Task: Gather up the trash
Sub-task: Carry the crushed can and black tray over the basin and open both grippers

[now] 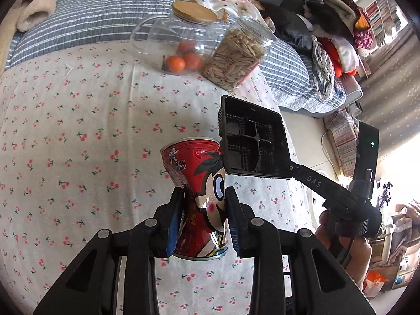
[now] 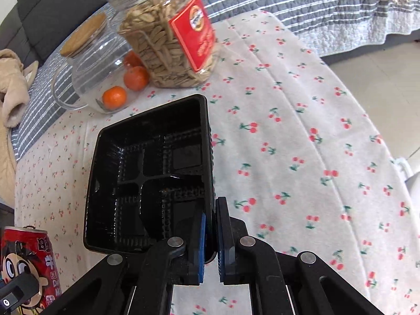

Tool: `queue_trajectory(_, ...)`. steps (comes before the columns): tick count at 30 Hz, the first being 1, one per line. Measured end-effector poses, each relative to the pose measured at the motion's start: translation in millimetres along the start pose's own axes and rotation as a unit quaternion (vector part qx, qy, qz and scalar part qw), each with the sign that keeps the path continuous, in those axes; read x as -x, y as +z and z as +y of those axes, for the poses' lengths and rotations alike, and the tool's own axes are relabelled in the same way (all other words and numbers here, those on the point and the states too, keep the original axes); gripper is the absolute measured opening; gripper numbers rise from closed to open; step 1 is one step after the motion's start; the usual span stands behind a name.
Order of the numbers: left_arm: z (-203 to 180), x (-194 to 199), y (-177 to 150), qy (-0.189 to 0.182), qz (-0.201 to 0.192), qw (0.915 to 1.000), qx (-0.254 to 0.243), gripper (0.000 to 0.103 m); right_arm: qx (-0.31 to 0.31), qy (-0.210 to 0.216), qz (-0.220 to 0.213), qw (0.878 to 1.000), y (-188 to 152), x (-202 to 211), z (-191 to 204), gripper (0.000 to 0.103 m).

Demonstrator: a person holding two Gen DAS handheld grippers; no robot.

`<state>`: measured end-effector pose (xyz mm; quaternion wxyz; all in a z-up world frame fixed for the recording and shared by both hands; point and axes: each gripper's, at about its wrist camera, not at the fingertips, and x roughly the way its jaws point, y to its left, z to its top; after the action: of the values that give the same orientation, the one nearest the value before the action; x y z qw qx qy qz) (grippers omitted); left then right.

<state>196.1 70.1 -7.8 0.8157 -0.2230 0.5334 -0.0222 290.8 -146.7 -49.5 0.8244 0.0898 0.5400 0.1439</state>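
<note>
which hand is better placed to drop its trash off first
Neither clearly, and no bin shows in either view. The left gripper squeezes the dented red can; the right gripper pinches one wall of the black tray. Both are full.

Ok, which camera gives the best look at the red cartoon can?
The left wrist view: the red can sits centred, dented at its waist, pinched between the left gripper pads. The right wrist view catches only part of it at the bottom left corner.

The left gripper (image 1: 203,219) is pointing steeply downward, clamping a crushed red can (image 1: 199,197); beside it, the right gripper (image 2: 210,239) is angling down, pinching a black tray's (image 2: 149,173) wall.
</note>
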Motion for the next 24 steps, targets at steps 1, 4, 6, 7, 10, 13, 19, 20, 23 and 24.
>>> queue_trajectory(1, -9, -3, -1, -0.002, 0.002, 1.0000, -0.005, 0.034, -0.004, -0.003, -0.002, 1.000, 0, 6, -8, 0.006)
queue_trajectory(4, -36, -12, -4, -0.012, 0.008, 0.9997, -0.018, 0.034, -0.023, -0.012, -0.009, 1.000, -1, 25, -34, 0.006)
queue_trajectory(6, -56, -17, -6, -0.023, 0.011, 0.9993, -0.026, 0.034, -0.039, -0.017, -0.014, 0.999, -2, 39, -53, 0.006)
queue_trajectory(7, -67, -19, -8, -0.030, 0.012, 0.9990, -0.030, 0.034, -0.047, -0.020, -0.017, 0.999, -3, 46, -63, 0.006)
queue_trajectory(10, -97, -28, -13, -0.045, 0.016, 0.9979, -0.045, 0.034, -0.075, -0.031, -0.029, 0.996, -3, 68, -95, 0.006)
queue_trajectory(13, -124, -40, -18, -0.060, 0.024, 0.9964, -0.055, 0.034, -0.110, -0.035, -0.042, 0.992, -4, 93, -132, 0.006)
queue_trajectory(19, -172, -69, -28, -0.077, 0.041, 0.9933, -0.076, 0.034, -0.171, -0.045, -0.062, 0.982, -8, 134, -192, 0.006)
queue_trajectory(20, -179, -73, -31, -0.079, 0.044, 0.9929, -0.077, 0.034, -0.177, -0.048, -0.063, 0.981, -9, 140, -199, 0.006)
queue_trajectory(23, -200, -87, -36, -0.086, 0.051, 0.9918, -0.079, 0.034, -0.187, -0.064, -0.077, 0.977, -13, 159, -219, 0.006)
queue_trajectory(24, -206, -92, -37, -0.090, 0.053, 0.9913, -0.080, 0.034, -0.192, -0.068, -0.081, 0.976, -15, 164, -226, 0.006)
